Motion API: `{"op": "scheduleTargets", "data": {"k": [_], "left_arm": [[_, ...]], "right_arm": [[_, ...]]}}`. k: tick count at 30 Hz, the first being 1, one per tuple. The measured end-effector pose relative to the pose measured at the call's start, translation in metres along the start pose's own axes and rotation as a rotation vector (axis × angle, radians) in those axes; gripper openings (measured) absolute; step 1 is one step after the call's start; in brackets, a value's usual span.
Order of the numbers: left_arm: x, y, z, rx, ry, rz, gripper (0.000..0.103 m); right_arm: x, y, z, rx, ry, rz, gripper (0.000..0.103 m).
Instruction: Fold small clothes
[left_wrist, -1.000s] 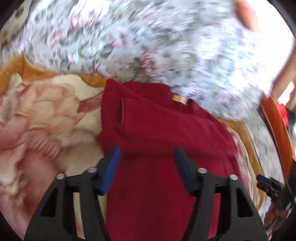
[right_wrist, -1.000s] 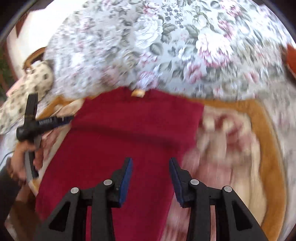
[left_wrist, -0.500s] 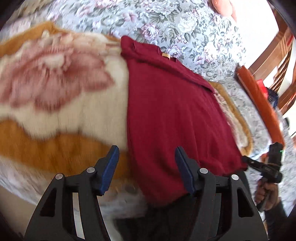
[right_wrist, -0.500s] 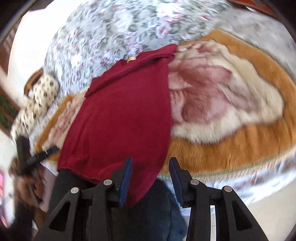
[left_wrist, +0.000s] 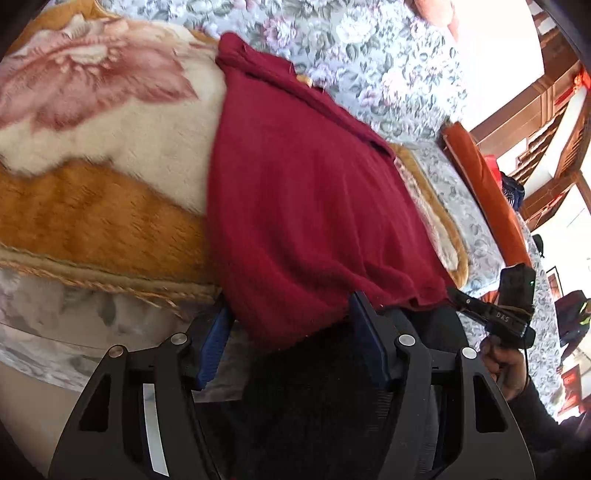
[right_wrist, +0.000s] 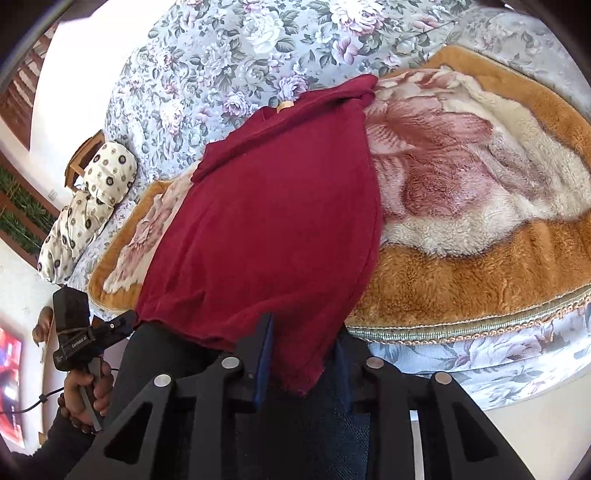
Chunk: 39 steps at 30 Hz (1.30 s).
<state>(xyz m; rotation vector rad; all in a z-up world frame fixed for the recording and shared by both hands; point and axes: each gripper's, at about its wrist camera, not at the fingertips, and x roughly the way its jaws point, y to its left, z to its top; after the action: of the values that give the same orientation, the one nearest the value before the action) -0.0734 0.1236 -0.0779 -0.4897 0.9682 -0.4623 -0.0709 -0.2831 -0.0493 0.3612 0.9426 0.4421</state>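
Note:
A dark red knitted garment lies folded lengthwise on a fleece blanket, its hem hanging over the near edge of the bed; it also shows in the right wrist view. A tan label marks its far collar. My left gripper is open, its blue pads either side of the hem's left corner. My right gripper is open around the hem's right corner, which hangs between the pads. Each gripper shows in the other's view, at the hem's opposite end.
The orange, cream and pink fleece blanket covers the floral bedspread. A spotted pillow lies at the left, an orange cushion at the right. The person's dark trousers are just below the hem.
Both grippers have pulled back from over the garment's middle to the hem at the near bed edge and dropped lower. The garment has stayed in place.

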Motion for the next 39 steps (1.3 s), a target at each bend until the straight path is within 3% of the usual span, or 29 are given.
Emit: {"op": "scheduleTargets", "data": {"k": [3,7,9,10,11,12,14,17,23,27,33,36,39], "left_arm": [[0.000,0.002,0.000,-0.034,-0.028,-0.009,0.062],[-0.008,0.009,0.002,-0.109,-0.068,-0.050,0.049],[-0.008,0.014,0.006,-0.156,-0.078,-0.063,0.033],[-0.006,0.016,0.006,-0.169,-0.074,-0.059,0.015],[-0.002,0.017,0.007,-0.185,-0.060,-0.040,0.008],[-0.002,0.017,0.006,-0.187,-0.062,-0.008,0.008],[-0.004,0.013,0.004,-0.179,-0.068,0.022,0.006],[-0.015,0.000,0.003,-0.150,-0.096,0.054,0.006],[-0.069,-0.023,-0.001,-0.125,-0.199,-0.015,0.006],[-0.109,-0.044,-0.020,-0.079,-0.291,-0.077,0.006],[-0.147,-0.069,-0.046,-0.079,-0.354,-0.177,0.006],[-0.150,-0.079,-0.036,-0.088,-0.388,-0.220,0.006],[-0.133,-0.076,-0.001,-0.110,-0.409,-0.239,0.006]], "right_arm": [[0.001,-0.004,-0.001,0.014,-0.002,0.017,0.028],[0.004,-0.009,-0.001,0.035,0.008,0.041,0.028],[0.006,-0.012,-0.001,0.056,0.015,0.049,0.033],[0.007,-0.015,-0.001,0.069,0.019,0.050,0.036],[0.008,-0.017,0.000,0.084,0.024,0.051,0.036],[0.007,-0.017,-0.001,0.087,0.023,0.055,0.036],[0.005,-0.011,0.001,0.033,0.007,0.061,0.015],[-0.007,0.004,0.004,-0.042,-0.032,0.062,0.008],[-0.056,0.016,0.004,-0.061,-0.094,0.181,0.008],[-0.097,0.028,-0.003,-0.083,-0.120,0.260,0.008],[-0.144,0.045,-0.017,-0.087,-0.126,0.323,0.008],[-0.164,0.045,-0.007,-0.063,-0.156,0.369,0.008],[-0.161,0.036,0.020,-0.011,-0.212,0.415,0.008]]}}
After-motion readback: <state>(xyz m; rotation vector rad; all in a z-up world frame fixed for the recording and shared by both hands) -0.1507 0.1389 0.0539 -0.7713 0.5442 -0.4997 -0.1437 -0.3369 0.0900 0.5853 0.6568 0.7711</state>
